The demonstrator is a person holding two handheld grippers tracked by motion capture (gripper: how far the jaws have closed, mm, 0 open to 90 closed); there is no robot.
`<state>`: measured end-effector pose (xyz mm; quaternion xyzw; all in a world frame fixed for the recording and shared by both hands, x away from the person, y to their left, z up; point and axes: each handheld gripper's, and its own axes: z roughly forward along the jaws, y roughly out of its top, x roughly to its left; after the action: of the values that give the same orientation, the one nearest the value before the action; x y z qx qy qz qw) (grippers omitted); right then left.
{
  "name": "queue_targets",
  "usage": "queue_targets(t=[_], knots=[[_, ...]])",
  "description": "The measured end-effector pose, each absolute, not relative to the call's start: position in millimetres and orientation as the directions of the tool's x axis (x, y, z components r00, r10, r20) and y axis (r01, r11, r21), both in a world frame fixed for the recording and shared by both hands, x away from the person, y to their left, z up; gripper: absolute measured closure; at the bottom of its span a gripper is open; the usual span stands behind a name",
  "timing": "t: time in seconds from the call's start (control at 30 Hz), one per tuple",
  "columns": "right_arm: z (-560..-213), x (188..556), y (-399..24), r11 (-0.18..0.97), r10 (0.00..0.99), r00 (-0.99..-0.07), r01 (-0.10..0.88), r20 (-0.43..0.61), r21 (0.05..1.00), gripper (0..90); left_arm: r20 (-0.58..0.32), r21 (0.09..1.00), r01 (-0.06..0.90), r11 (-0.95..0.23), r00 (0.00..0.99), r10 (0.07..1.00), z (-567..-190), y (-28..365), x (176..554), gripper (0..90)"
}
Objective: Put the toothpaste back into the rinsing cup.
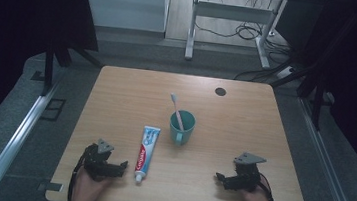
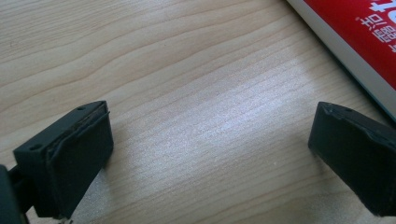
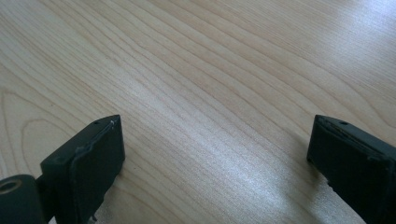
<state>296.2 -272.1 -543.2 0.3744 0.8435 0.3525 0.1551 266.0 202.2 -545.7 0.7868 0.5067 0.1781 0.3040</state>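
One toothpaste tube (image 1: pixel 146 154), one green cup (image 1: pixel 182 126) holding one toothbrush (image 1: pixel 177 110) at frame centre; left gripper (image 1: pixel 118 167) and right gripper (image 1: pixel 220 179), lower corners, jaws apart.

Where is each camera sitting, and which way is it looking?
High view: above the person's side, looking forward and down at the table, cup, toothbrush, both hands.
Left gripper view: on the left gripper, facing down at wood; black jaws apart.
Right gripper view: on the right gripper, facing wood; jaws apart.
Shared: toothpaste tube, high and left views.
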Motion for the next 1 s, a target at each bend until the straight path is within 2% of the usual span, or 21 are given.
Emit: queue_targets(t=[0.1, 0.23, 0.33, 0.47, 0.77, 1.0], knots=[[-543.1, 296.2, -272.5, 0.47, 0.742, -0.67, 0.523, 0.002, 0.711, 4.6, -0.028, 0.657, 0.684, -0.317, 0.443, 0.896, -544.1, 204.1, 265.5, 2.1], [-542.9, 296.2, -272.9, 0.466, 0.746, -0.666, 0.524, 0.002, 0.713, 5.5, -0.025, 0.663, 0.675, -0.325, 0.454, 0.891, -541.1, 206.1, 264.0, 12.8], [-542.9, 296.2, -273.1, 0.465, 0.747, -0.665, 0.524, 0.002, 0.713, 5.6, -0.003, 0.665, 0.666, -0.338, 0.455, 0.89, -539.9, 205.3, 263.0, 15.3], [-542.9, 296.2, -273.1, 0.465, 0.747, -0.665, 0.525, 0.002, 0.713, 5.7, -0.002, 0.693, 0.64, -0.333, 0.464, 0.886, -533.1, 205.2, 260.1, 26.3], [-542.9, 296.1, -273.0, 0.465, 0.748, -0.664, 0.524, 0.001, 0.713, 5.8, -0.078, 0.735, 0.613, -0.29, 0.502, 0.861, -523.5, 207.0, 258.1, 57.9], [-542.9, 296.0, -272.9, 0.464, 0.749, -0.663, 0.525, 0.001, 0.713, 5.9, -0.102, 0.731, 0.607, -0.312, 0.549, 0.83, -519.0, 203.6, 258.3, 83.7]])
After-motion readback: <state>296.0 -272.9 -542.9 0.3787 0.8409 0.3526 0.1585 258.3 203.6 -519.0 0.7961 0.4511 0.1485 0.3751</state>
